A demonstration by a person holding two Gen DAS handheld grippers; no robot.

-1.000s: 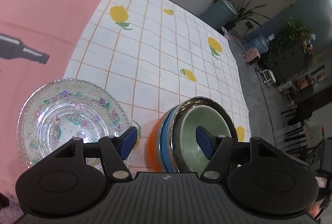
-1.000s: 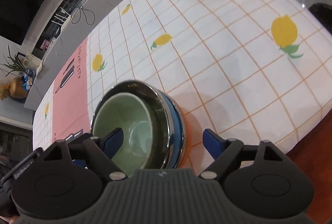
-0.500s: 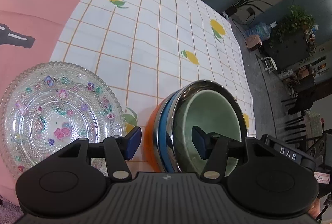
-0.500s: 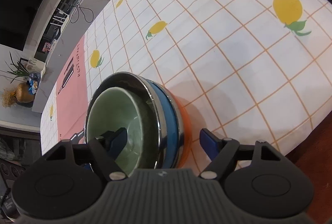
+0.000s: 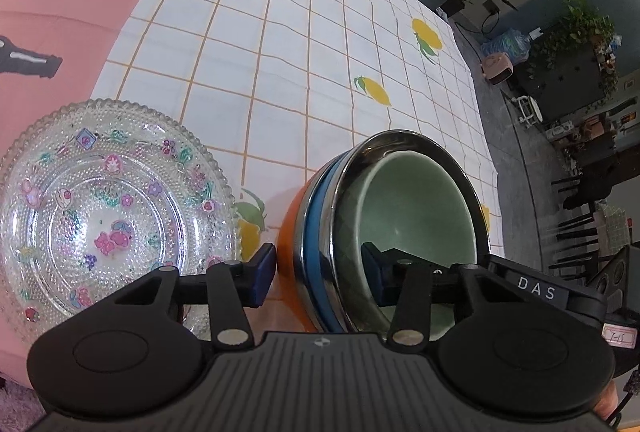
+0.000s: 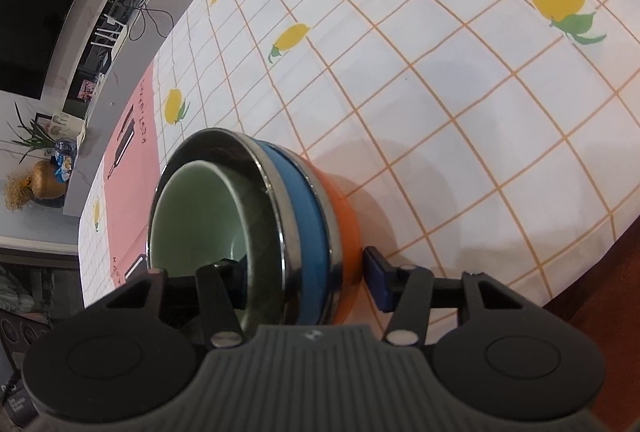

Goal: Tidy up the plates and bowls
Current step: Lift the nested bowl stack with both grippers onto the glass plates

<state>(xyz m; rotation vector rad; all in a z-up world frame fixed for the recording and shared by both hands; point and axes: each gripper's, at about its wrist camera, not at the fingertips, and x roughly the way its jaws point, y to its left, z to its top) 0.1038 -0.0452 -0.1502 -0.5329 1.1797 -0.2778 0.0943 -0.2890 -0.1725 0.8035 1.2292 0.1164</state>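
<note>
The nested stack of green ceramic, steel, blue and orange bowls (image 5: 392,228) is sitting near the counter's (image 5: 280,52) front edge, beside the clear patterned glass plate (image 5: 108,216). Both the left hand-held gripper (image 5: 318,274) and right hand-held gripper (image 6: 304,278) have been closing in, now straddling opposite rims, jaws apart; a two-handed lift seems imminent.

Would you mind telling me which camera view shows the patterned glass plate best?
The left wrist view: the glass plate lies nearly whole beside the bowl stack, its floral pattern clear, only its near edge hidden by the left gripper. The right wrist view shows none of it.
</note>
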